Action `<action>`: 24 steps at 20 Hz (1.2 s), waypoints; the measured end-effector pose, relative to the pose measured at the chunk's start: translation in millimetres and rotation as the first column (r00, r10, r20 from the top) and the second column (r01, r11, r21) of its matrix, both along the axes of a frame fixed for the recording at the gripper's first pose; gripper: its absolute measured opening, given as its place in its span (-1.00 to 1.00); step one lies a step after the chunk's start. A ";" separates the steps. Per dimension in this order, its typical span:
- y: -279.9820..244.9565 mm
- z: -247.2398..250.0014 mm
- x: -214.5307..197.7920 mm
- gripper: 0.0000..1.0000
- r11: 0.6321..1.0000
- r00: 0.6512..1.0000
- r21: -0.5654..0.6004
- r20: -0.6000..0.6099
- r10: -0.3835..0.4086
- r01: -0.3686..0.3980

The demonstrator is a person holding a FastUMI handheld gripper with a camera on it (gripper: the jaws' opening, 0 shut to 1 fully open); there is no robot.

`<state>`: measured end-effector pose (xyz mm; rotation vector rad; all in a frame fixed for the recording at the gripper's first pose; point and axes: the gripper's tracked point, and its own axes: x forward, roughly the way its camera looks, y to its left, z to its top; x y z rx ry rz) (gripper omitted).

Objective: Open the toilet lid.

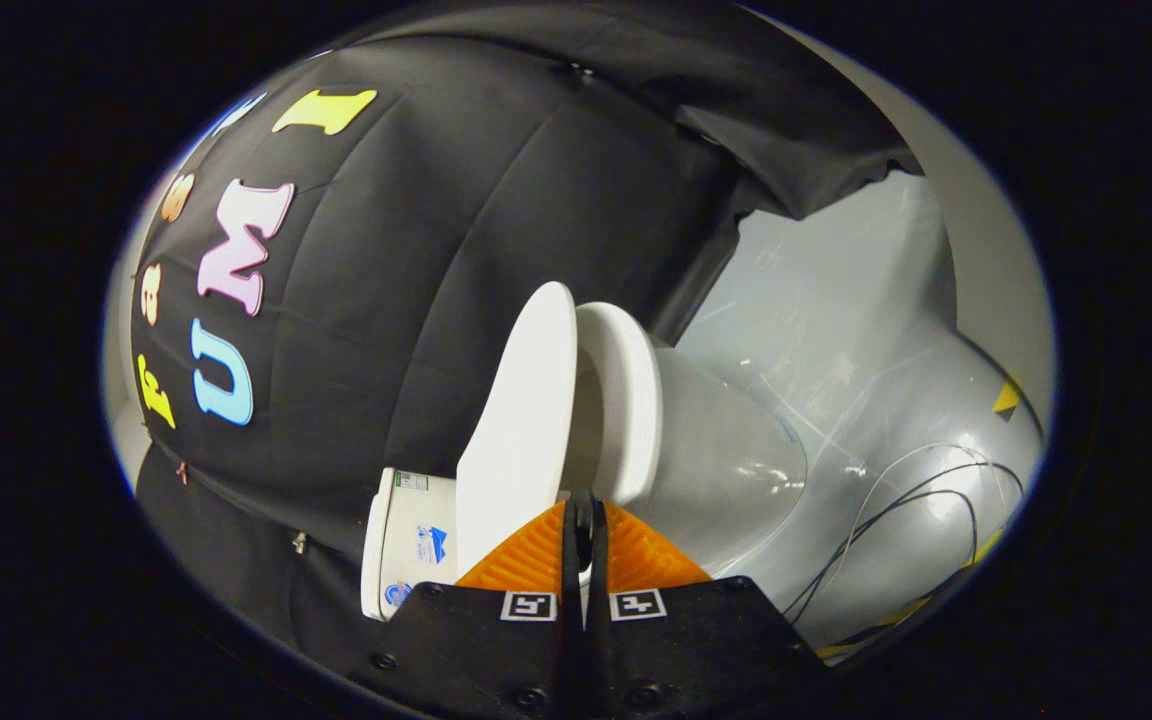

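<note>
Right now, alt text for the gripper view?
The gripper is shut on the edge of the white toilet lid, which is lifted partway off the seat. The view is rolled sideways: the bowl lies beyond the fingers, black cables trail over the pale floor.

The gripper points forward with its 2 fingers pressed close together. Only a very thin gap shows between them. The tips sit side by side, level with each other.
</note>
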<state>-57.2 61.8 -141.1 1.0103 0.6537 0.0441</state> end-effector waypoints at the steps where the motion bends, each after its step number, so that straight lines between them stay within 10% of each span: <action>1: 1.8 7.9 0.4 -0.91 1.000 1.000 -0.017 -0.002 -0.001 0.001; 24: 82.5 172.0 3.3 -0.90 0.869 0.985 -0.495 0.156 0.080 0.008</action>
